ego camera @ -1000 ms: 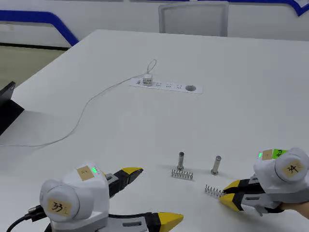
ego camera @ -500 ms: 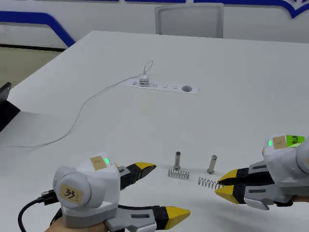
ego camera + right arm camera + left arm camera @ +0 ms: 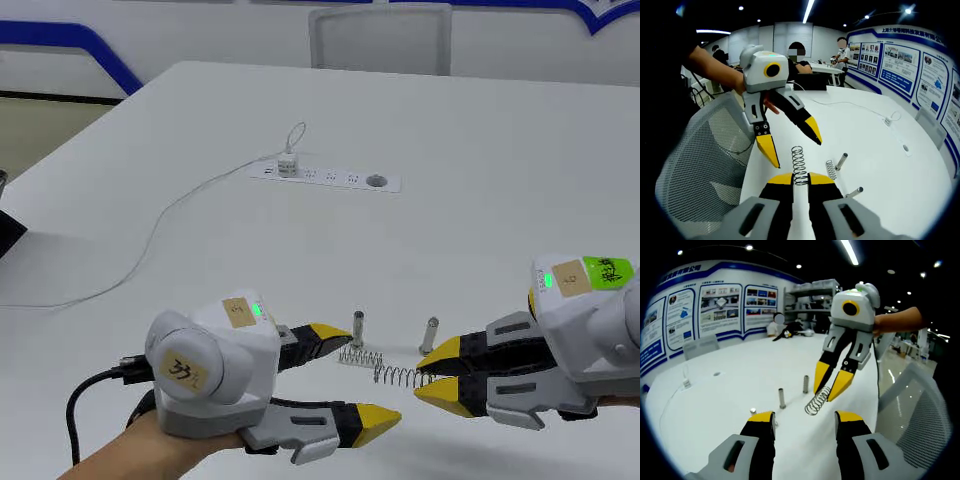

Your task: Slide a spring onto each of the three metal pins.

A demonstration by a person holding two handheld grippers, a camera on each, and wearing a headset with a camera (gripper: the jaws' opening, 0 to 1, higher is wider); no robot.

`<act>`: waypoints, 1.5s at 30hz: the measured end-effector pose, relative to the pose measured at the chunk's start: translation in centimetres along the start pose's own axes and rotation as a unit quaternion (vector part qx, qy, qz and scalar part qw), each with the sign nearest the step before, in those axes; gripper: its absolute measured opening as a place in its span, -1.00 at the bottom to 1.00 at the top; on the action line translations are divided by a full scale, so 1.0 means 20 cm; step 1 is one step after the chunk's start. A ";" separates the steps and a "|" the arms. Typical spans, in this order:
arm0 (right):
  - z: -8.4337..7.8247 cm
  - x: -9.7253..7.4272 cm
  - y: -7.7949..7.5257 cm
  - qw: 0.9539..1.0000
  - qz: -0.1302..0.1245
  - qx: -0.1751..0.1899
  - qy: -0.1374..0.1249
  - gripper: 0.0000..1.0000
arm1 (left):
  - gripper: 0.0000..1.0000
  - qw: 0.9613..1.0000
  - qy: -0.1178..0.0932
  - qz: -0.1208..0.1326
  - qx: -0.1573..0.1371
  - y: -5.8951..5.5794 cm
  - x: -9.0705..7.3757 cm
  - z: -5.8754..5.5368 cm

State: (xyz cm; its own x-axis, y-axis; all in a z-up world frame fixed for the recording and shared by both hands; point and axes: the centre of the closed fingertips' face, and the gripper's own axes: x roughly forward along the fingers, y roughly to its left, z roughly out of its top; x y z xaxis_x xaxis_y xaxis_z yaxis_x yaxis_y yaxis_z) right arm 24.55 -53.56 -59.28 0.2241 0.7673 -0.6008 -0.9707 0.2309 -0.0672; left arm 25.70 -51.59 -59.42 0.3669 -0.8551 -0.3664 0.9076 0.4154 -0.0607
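My right gripper (image 3: 433, 371) is shut on one end of a coiled spring (image 3: 398, 375), which sticks out level to the left above the table. In the right gripper view the spring (image 3: 799, 165) rises from between my right gripper's (image 3: 801, 181) tips. The left gripper (image 3: 360, 375) is open, its yellow tips either side of the spring's free end. Two short metal pins (image 3: 358, 326) (image 3: 431, 333) stand upright just behind. A second spring (image 3: 360, 356) lies on the table at the left pin's foot. In the left gripper view the right gripper (image 3: 832, 385) holds the spring (image 3: 816, 401) just ahead of my left gripper (image 3: 805, 417).
A white power strip (image 3: 325, 177) with a plugged-in adapter lies further back on the white table (image 3: 500, 200), its cable (image 3: 160, 225) trailing left. A grey chair (image 3: 378, 38) stands at the far edge. A dark object is at the left edge.
The right gripper has lifted the spring off the table and carried it left. The left gripper has moved up and right, its open tips now around the spring's free end.
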 end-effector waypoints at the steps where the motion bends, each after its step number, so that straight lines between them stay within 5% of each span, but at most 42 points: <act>1: 0.00 0.00 0.00 1.000 0.002 -0.001 0.001 -0.79 | -0.08 1.000 0.000 -0.006 -0.001 -0.01 0.00 0.00; 18: -0.01 0.01 0.09 0.999 0.035 -0.030 0.016 -0.79 | -0.69 0.996 0.018 -0.074 0.036 -0.15 0.05 0.00; 23: -0.01 0.00 0.09 0.998 0.037 -0.039 0.020 -0.79 | -0.73 0.995 0.022 -0.080 0.049 -0.17 0.04 0.01; 29: -0.01 0.00 0.10 0.998 0.041 -0.048 0.018 -0.77 | -0.79 0.991 0.030 -0.088 0.101 -0.19 0.04 0.00; 45: -0.07 0.01 0.10 0.998 0.043 -0.037 0.037 -0.71 | -0.80 0.988 0.037 -0.095 0.113 -0.19 0.04 -0.02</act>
State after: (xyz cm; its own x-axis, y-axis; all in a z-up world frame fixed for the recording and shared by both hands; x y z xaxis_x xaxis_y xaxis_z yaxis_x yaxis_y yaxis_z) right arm 22.52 -53.73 -60.58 0.1350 0.7360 -0.6634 -0.9904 0.1196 -0.0689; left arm 22.41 -53.73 -59.82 0.1762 -0.8827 -0.4358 0.9843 0.1616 0.0706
